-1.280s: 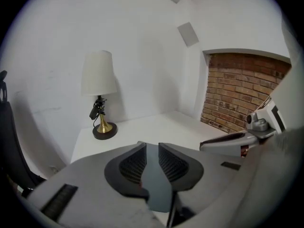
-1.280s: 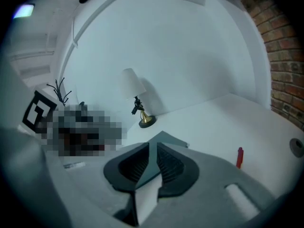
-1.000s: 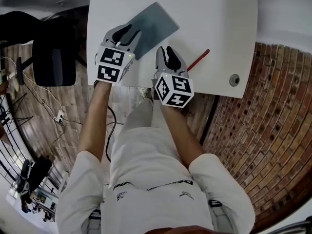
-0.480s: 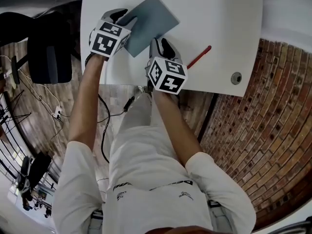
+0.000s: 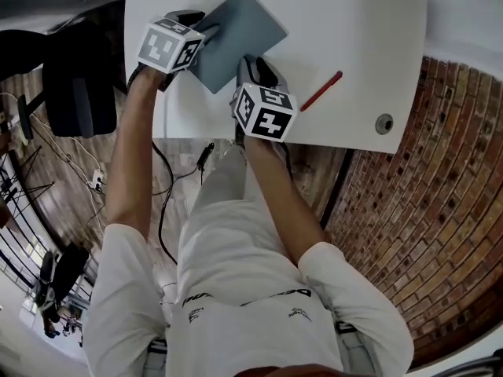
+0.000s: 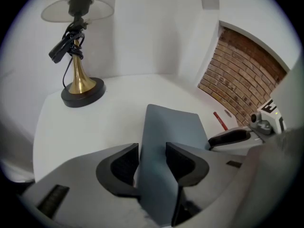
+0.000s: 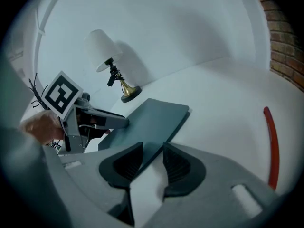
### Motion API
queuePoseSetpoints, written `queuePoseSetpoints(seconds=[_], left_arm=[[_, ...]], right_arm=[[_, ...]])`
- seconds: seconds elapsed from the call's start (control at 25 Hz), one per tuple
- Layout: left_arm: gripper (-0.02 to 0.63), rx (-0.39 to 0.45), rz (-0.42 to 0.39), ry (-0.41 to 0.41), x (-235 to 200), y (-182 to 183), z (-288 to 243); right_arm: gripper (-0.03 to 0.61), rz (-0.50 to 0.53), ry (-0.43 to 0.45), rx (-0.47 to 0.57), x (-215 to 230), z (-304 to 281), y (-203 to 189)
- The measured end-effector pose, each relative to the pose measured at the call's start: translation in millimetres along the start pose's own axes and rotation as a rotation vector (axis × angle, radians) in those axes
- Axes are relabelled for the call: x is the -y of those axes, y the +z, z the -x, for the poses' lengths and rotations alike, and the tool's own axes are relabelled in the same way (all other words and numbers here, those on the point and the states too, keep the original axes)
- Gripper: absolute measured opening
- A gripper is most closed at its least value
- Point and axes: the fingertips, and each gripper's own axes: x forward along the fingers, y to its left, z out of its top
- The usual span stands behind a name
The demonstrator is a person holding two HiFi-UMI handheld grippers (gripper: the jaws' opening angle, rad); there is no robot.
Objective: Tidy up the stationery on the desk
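Left gripper [image 6: 152, 161] and right gripper [image 7: 148, 163], jaws spread and just opening, straddled the notebook [image 5: 240, 34] edge unpinched. Judged light, stiff; grip edges.

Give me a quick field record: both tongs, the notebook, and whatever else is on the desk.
left tongs: open, jaws just been opening, grey notebook's edge between them, unclamped
right tongs: open, jaws just been opening, notebook's edge between them, unclamped
grey notebook: flat on white desk
red pen: loose on desk, right of notebook
lamp: standing on desk beyond notebook
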Motion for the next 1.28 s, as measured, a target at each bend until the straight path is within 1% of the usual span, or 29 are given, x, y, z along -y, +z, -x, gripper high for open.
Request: queuePoseSetpoints(seconds=[0.12, 0.2, 0.52, 0.68, 0.88, 1.12, 1.28], left_arm=[[0.175, -0.037, 0.009, -0.060, 3, -1, -3], [0.176, -0.052, 0.009, -0.069, 3, -2, -4], [0.175, -0.058, 0.012, -0.044, 5, -1, -2], [0.175, -0.070, 0.022, -0.020, 8, -8, 2], [0.175, -0.060, 0.072, -0.018, 23, -16, 2], [0.175, -0.046, 0.168, 0.026, 40, -27, 4], [0.175, -0.032, 0.199, 0.054, 53, -35, 7]], right_arm=[[0.123, 0.006, -0.007, -0.017, 2, -4, 0], [0.123, 0.018, -0.015, -0.021, 1, -5, -1], [0.120, 0.046, -0.035, -0.033, 2, -3, -1], [0.120, 0.090, -0.045, -0.043, 4, -1, 0], [0.118, 0.134, -0.039, -0.059, 12, 6, -2], [0.113, 0.185, 0.001, -0.084, 25, 15, -1], [0.107, 0.233, 0.025, -0.098, 33, 20, -1]])
